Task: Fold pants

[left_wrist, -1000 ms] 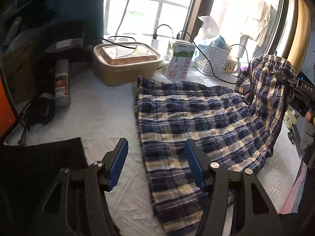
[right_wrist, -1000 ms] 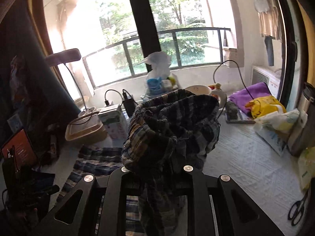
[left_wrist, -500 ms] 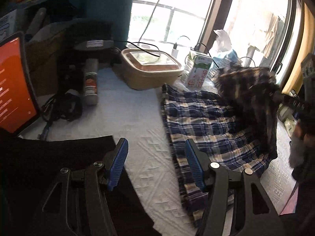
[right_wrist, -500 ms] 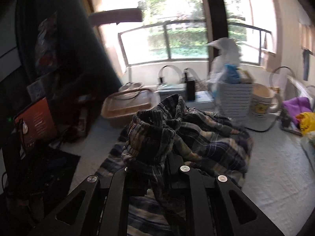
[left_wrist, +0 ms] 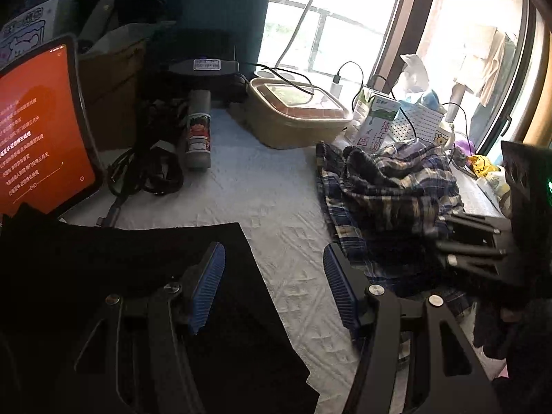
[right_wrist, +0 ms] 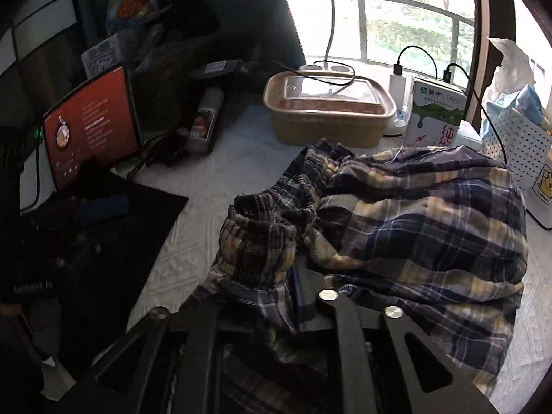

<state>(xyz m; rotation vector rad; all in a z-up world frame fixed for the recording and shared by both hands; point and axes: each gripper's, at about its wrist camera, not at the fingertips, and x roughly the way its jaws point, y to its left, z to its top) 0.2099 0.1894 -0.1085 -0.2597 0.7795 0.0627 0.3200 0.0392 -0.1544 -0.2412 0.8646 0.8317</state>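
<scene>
Orange tablet (left_wrist: 38,131) text is unreadable to us. Our left gripper (left_wrist: 272,289) hangs open and empty. Plaid pants (right_wrist: 414,227) lie heaped before the milk carton (right_wrist: 436,114); our right gripper (right_wrist: 276,296) has just been opening, cloth between.

Bright daylight pours through a large railed window (right_wrist: 396,17) with dark frames. Beside that window hangs a dark teal curtain (left_wrist: 220,10). Below it spreads a white textured table cover (left_wrist: 269,186).
</scene>
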